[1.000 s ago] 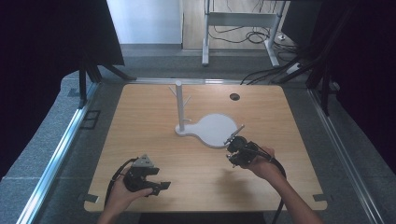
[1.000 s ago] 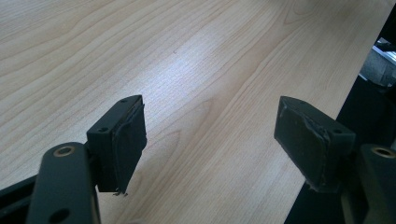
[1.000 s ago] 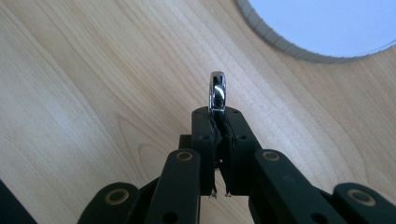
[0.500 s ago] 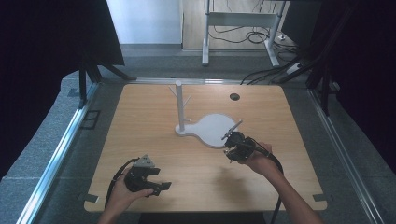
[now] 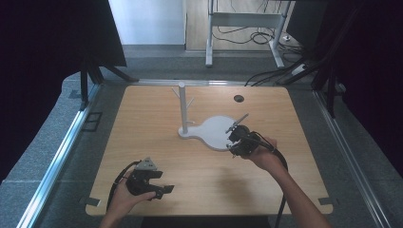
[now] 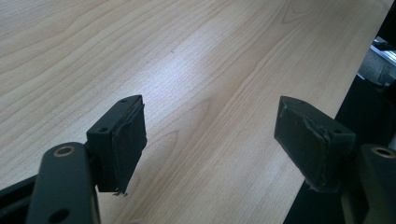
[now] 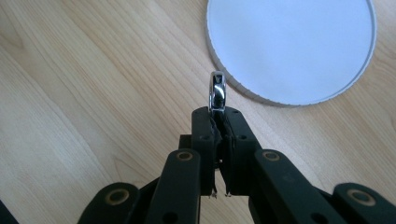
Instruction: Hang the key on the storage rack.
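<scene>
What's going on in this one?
A person works at a wooden table with a gripper in each hand. The right gripper is shut on a small shiny metal ring, held on edge just short of the round tray of a white stand, whose upright post with pegs rises at the narrow end. The left gripper hangs open and empty over bare wood near the table's near edge.
</scene>
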